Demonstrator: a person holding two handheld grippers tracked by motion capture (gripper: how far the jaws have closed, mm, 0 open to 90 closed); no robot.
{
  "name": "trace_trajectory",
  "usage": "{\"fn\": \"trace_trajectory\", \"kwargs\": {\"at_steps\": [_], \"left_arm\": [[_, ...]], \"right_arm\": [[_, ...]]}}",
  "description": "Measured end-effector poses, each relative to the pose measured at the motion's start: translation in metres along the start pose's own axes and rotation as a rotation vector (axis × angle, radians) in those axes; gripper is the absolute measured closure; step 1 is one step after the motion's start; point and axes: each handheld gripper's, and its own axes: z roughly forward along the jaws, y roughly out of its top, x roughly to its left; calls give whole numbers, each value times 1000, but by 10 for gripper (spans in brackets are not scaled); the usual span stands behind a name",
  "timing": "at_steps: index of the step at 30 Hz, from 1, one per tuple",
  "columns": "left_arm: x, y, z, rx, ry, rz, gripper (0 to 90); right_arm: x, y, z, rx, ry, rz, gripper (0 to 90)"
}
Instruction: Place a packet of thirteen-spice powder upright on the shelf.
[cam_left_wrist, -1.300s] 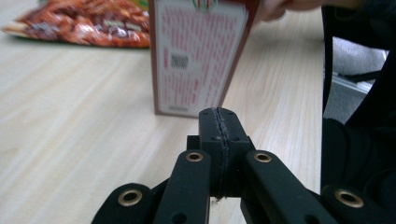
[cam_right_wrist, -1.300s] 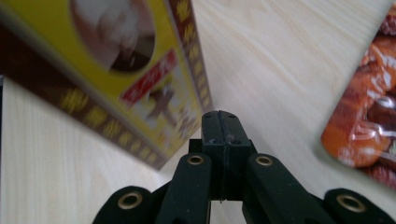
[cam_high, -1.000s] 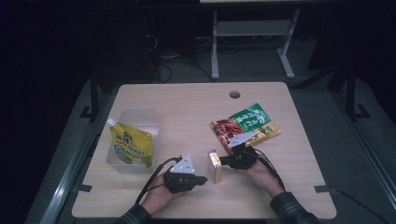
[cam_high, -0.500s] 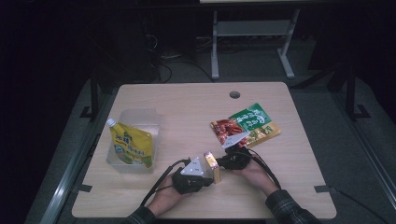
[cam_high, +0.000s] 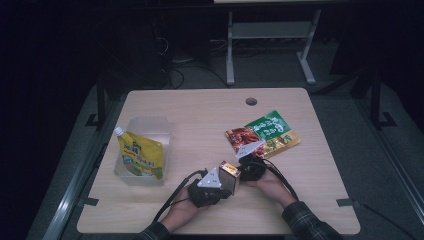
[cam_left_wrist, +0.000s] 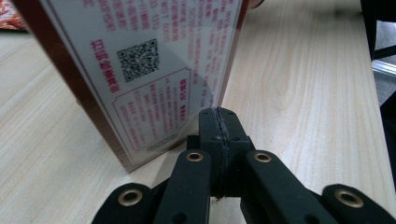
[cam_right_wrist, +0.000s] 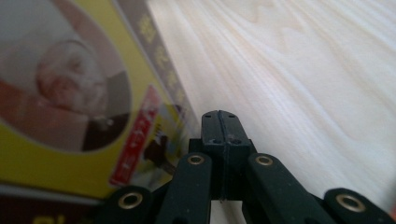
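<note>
A small brown and yellow box (cam_high: 230, 175) stands near the table's front edge between my two grippers. My left gripper (cam_high: 220, 186) is shut, its tips (cam_left_wrist: 219, 114) against the lower edge of the box's printed back (cam_left_wrist: 154, 70), which carries a QR code and leans a little. My right gripper (cam_high: 246, 171) is also shut with nothing between its jaws. Its tips (cam_right_wrist: 219, 116) sit beside the box's yellow front (cam_right_wrist: 70, 107), over bare wood.
A clear plastic tub (cam_high: 160, 130) at the left holds a yellow spout pouch (cam_high: 140, 155). Red (cam_high: 242, 137), green (cam_high: 267, 125) and yellowish (cam_high: 287, 142) snack packets lie just behind the right gripper. A cable hole (cam_high: 251, 101) is at the far edge.
My left gripper has slid right until it meets the box. The right gripper and the box have stayed almost where they were.
</note>
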Motion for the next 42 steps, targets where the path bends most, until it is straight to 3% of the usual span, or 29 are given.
{"fn": "trace_trajectory", "kwargs": {"at_steps": [3, 5, 8, 10, 17, 24, 29, 32, 37, 42], "left_arm": [[1, 1, -3, -4, -1, -7, 894], [0, 0, -6, -11, -4, -22, 848], [0, 0, -11, -7, -12, -32, 770], [0, -1, -14, 2, -18, -39, 725], [0, -7, -29, 36, -20, -36, 578], [6, -17, -54, 56, -24, -64, 461], [10, -33, -71, 71, 0, -79, 412], [9, -41, -81, 76, 12, -90, 401], [10, -44, -85, 72, 21, -100, 396], [8, -43, -82, 81, 17, -91, 386]], "right_arm": [[-2, -1, -6, -4, -46, 7, 900], [-2, -2, -13, -2, -77, 15, 871], [0, -6, -25, -9, -125, 44, 733], [1, -10, -33, -4, -189, 63, 627], [10, -22, -54, 7, -232, 102, 524], [24, -35, -74, -15, -222, 123, 486], [35, -43, -83, -20, -215, 131, 475], [45, -46, -86, -34, -187, 120, 463], [59, -36, -82, -73, -137, 86, 427], [62, -23, -75, -99, -118, 66, 415]]}}
